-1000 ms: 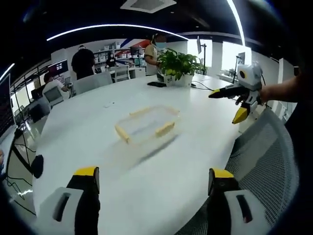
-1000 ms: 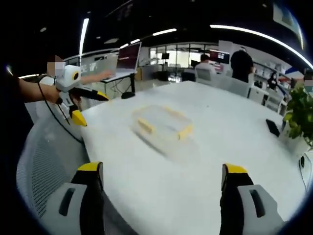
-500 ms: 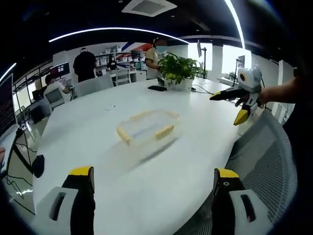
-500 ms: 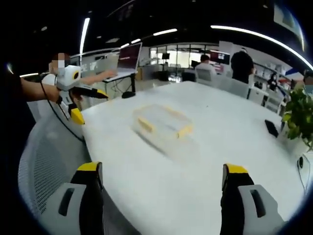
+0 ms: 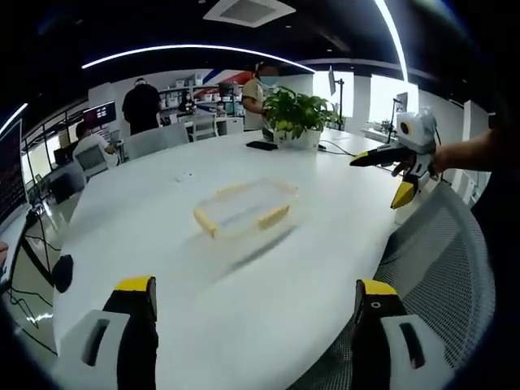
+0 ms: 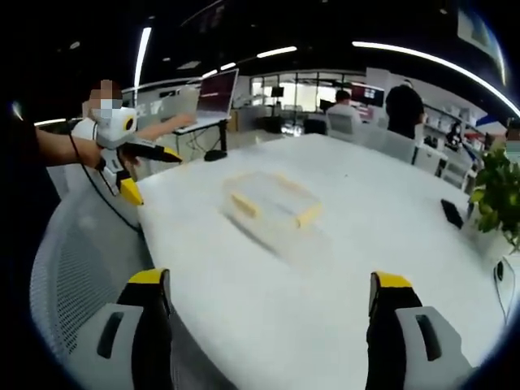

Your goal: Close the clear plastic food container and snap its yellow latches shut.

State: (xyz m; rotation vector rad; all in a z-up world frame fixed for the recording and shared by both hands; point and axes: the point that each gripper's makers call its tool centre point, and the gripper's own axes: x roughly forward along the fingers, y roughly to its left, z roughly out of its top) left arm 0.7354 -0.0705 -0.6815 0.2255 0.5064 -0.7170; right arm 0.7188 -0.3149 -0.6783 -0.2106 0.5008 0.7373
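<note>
We work at a large white round-edged bench (image 5: 268,268) in an open office with dark ceiling, curved light strips and bright windows; a grey mesh chair back (image 5: 439,260) stands at the bench edge near us. The clear plastic food container (image 5: 245,208) sits on the bench top near its middle, well apart from both tools, with nothing touching it. Its walls are transparent and low, its outline rectangular, with yellow latches (image 5: 273,215) along the sides; motion blur keeps us from telling whether the lid is seated or the latches are snapped. The left hand-held gripper (image 5: 256,325) is released, its yellow-tipped jaws spread wide over the near bench edge, holding nothing. The right hand-held gripper (image 6: 272,321) is likewise released and empty, jaws wide apart. In the left gripper view we see a potted plant (image 5: 299,110) at the far side of the bench, a dark flat object (image 5: 262,145) beside it, people standing and seated beyond, and the right tool held out over the chair. In the right gripper view we see the container (image 6: 272,205) from the opposite side, an open laptop (image 6: 207,101) beyond the bench, and the left tool (image 6: 134,158) held at the left.
</note>
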